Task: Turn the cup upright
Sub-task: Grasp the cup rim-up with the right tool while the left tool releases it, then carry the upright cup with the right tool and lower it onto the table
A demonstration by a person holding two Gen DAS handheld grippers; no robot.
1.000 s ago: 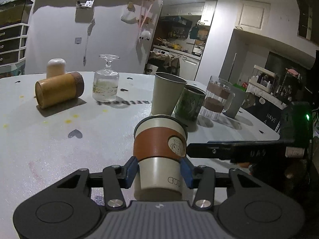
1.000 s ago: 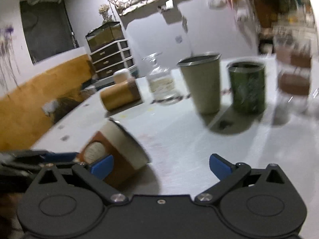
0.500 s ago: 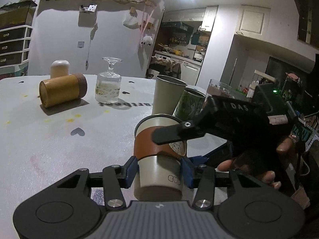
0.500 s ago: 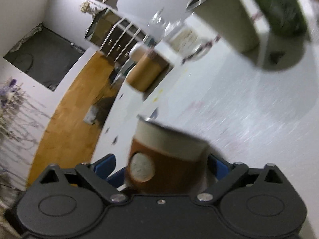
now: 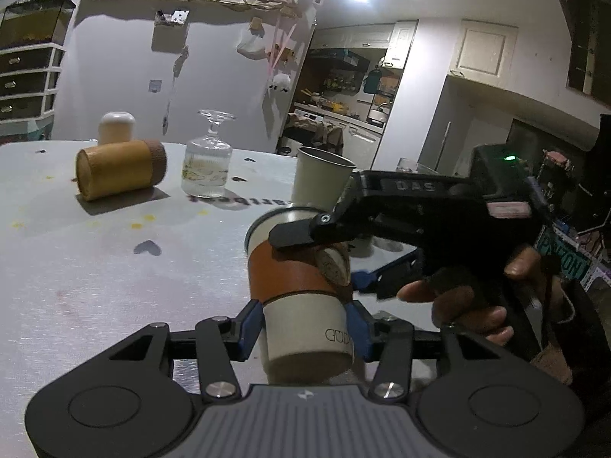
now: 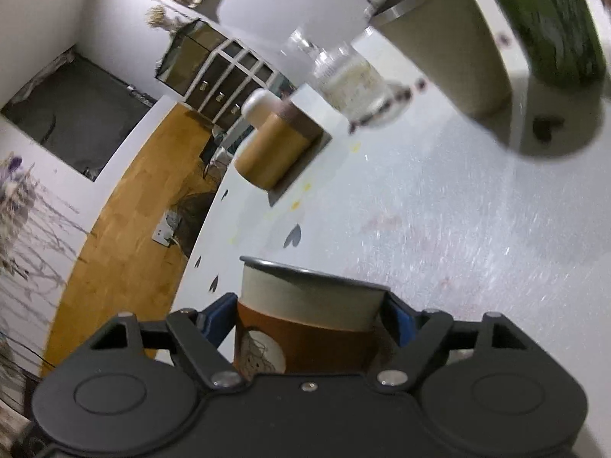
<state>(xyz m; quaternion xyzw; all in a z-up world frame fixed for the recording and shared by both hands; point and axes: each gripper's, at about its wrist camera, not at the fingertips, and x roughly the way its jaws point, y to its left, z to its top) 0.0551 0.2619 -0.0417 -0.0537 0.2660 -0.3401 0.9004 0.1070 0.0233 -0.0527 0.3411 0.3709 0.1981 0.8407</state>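
Note:
A cream cup with a brown sleeve (image 5: 301,297) is held off the white table (image 5: 95,267), lying with its rim pointing away from me. My left gripper (image 5: 303,324) is shut on its cream base end. My right gripper (image 6: 311,315) comes in from the right, rolled onto its side, with its blue pads against the sleeve and rim of the same cup (image 6: 305,320); in the left wrist view its upper finger lies over the cup and its lower blue pad sits under it.
On the table stand a tan bamboo tumbler on its side (image 5: 118,170), a small white cup behind it (image 5: 115,128), an upturned glass (image 5: 208,166), a cream tumbler (image 5: 319,181) and a green mug (image 6: 550,23). The table's edge runs close on the right.
My right gripper has swung in from the right, rolled onto its side and closed around the cup. My left gripper kept its grip and lifted the cup a little.

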